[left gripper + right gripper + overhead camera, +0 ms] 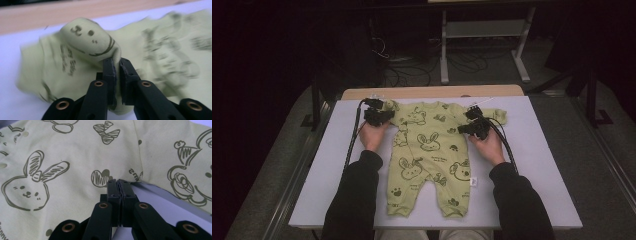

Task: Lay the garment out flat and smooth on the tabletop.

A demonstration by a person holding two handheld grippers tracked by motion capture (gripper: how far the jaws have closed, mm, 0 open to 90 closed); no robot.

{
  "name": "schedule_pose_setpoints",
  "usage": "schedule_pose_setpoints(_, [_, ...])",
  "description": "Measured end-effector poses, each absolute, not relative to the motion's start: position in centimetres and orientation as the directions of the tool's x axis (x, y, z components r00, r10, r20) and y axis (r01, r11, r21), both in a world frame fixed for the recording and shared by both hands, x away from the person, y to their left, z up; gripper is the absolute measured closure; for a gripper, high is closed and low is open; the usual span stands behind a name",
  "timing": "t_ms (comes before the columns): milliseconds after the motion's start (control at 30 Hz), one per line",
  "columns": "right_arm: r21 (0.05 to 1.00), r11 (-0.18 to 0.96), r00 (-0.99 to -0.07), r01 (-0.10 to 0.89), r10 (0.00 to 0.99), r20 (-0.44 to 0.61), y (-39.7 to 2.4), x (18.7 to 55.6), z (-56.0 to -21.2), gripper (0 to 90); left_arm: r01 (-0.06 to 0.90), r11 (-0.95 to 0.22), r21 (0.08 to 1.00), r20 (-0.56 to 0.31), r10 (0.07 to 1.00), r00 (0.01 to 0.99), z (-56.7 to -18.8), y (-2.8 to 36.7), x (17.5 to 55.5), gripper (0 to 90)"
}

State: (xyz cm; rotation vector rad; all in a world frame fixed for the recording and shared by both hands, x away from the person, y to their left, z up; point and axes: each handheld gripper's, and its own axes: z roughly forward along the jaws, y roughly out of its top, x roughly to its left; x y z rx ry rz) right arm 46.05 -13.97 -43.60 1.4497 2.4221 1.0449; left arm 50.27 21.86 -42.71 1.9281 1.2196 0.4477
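Pinching green romper (pixel 427 150) sleeve fabric, left tool (pixel 115 62), right tool (pixel 118 182) pressed together (armpit edge), white table (pixel 532 165)

The yellow-green baby romper (pixel 75 157) carries small printed lettering among its animal drawings. In the right gripper view a few letters beside the underarm seam look like "uns", and a cut-off word at the lower left edge may read "unny". The left gripper view's lettering is blurred past reading.
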Motion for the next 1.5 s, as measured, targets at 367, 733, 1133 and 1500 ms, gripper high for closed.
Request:
schedule_pose_setpoints(367, [0.627, 0.290, -0.530, 0.723, 0.815, 0.234, -14.1, 45.8, -43.7, 87.6, 0.516, -0.433, 0.739, -0.010, 0.758, 0.652, -42.7, 14.5, 47.0, 79.3])
schedule_pose_setpoints(733, [0.627, 0.285, -0.527, 0.725, 0.815, 0.240, -14.1, 45.7, -43.7, 87.6, 0.548, -0.484, 0.683, -0.079, 0.696, 0.713, -44.1, 12.7, 47.0, 67.9])
schedule_pose_setpoints(1133, [0.634, 0.277, -0.528, 0.722, 0.813, 0.245, -14.2, 45.6, -43.6, 87.6, 0.534, -0.225, 0.815, -0.199, 0.757, 0.623, -39.6, 18.8, 48.2, 52.2])
schedule_pose_setpoints(1500, [0.629, 0.288, -0.533, 0.722, 0.811, 0.240, -14.1, 45.7, -44.0, 87.6, 0.666, -0.112, 0.738, -0.280, 0.846, 0.453, -42.8, 21.8, 50.5, 45.2])
